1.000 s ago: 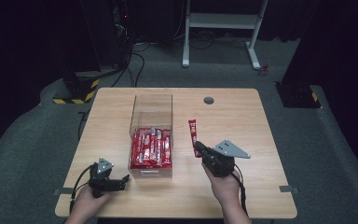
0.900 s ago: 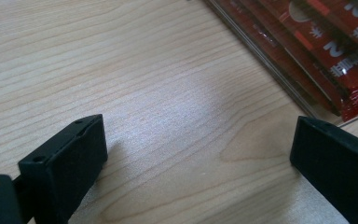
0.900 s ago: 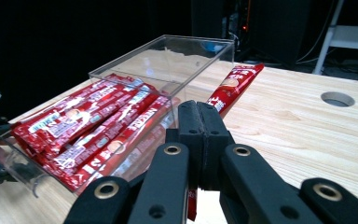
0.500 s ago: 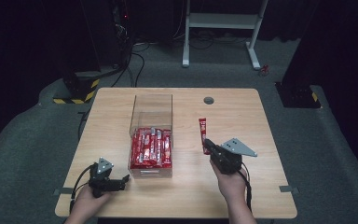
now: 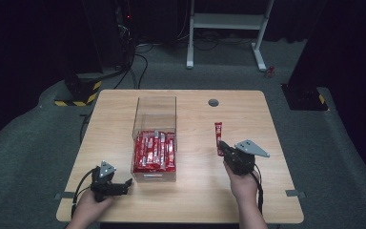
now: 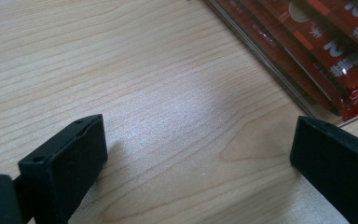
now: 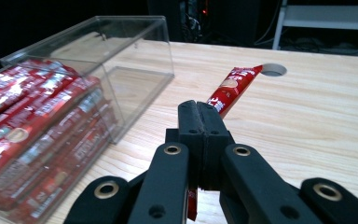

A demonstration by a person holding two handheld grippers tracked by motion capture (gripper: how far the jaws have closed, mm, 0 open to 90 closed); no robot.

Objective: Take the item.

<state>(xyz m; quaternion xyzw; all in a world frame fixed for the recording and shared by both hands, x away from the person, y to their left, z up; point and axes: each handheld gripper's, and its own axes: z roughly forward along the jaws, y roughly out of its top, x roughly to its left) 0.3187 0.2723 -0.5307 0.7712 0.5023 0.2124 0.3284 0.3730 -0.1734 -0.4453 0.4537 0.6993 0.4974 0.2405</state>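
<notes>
Sachet is travelling right, away from the clear box, since a second ago, pinched in your right gripper, while your left gripper is resting wide open.

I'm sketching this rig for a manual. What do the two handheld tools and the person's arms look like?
Both are black. The right tool carries a grey three-cornered plate on top and trails a black cable along the forearm. Up close, its linkage arms show brass-coloured rivets and flat, matte black pads. The left tool has a smaller grey plate and its own black cable. The forearms are bare, with no sleeves visible.
</notes>
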